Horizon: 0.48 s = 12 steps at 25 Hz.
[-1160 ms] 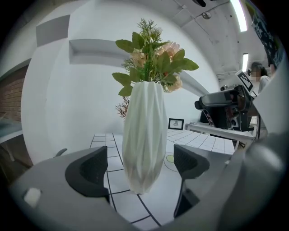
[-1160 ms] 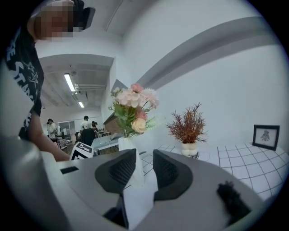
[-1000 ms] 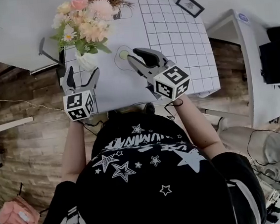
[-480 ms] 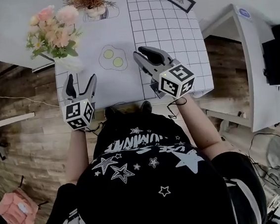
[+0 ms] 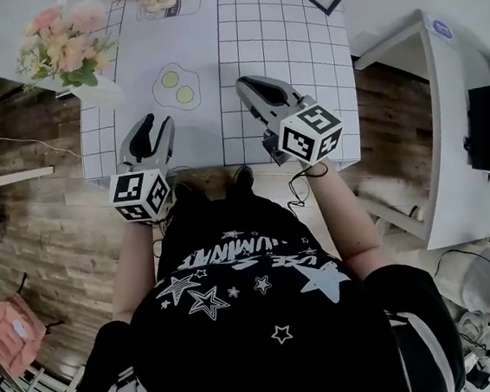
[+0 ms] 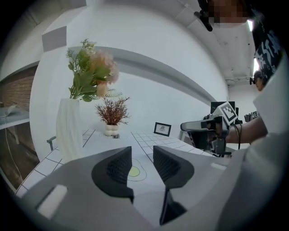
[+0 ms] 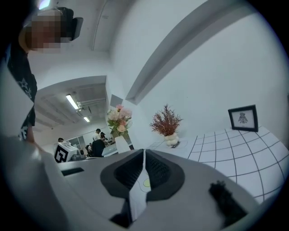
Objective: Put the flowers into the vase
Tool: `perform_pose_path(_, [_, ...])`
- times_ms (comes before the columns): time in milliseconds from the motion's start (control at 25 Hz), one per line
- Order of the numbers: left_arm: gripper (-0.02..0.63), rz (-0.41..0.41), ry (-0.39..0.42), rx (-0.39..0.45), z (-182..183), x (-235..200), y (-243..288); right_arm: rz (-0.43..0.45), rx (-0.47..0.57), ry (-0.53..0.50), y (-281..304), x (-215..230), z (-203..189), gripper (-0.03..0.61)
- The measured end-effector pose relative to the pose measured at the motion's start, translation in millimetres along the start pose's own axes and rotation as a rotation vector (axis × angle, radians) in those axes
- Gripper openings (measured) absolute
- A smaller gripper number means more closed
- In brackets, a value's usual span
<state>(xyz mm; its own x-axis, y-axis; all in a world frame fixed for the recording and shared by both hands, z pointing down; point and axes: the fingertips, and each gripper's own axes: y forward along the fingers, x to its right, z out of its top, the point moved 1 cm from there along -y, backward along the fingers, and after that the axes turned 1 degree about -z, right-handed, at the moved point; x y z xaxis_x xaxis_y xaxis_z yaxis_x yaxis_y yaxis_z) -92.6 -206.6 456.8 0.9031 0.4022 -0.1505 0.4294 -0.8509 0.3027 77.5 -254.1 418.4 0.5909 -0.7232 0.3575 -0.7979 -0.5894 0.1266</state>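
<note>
Flowers [image 5: 60, 47] stand in the vase [image 5: 100, 93], far left on the counter [image 5: 290, 47]. Both have just been closing on nothing: left gripper [image 5: 155, 122] fingers [image 6: 118, 168] slightly apart, right gripper [image 5: 247, 84] fingers [image 7: 131, 170] practically together.

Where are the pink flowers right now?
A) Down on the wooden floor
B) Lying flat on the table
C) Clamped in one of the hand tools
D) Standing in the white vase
D: the pink flowers stand upright with their stems going down into the white vase, which sits on the table.
</note>
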Motion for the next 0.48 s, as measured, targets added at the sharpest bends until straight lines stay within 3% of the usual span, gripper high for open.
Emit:
perform_pose_path(280, [0.014, -0.034, 0.019, 0.009, 3, 26, -4, 0.006, 0.016, 0.004, -19, -4, -3, 0.02])
perform_pose_path(480, [0.009, -0.039, -0.007, 0.066, 4, 42, -34, 0.026, -0.018, -0.017, -37, -31, -12, 0.015])
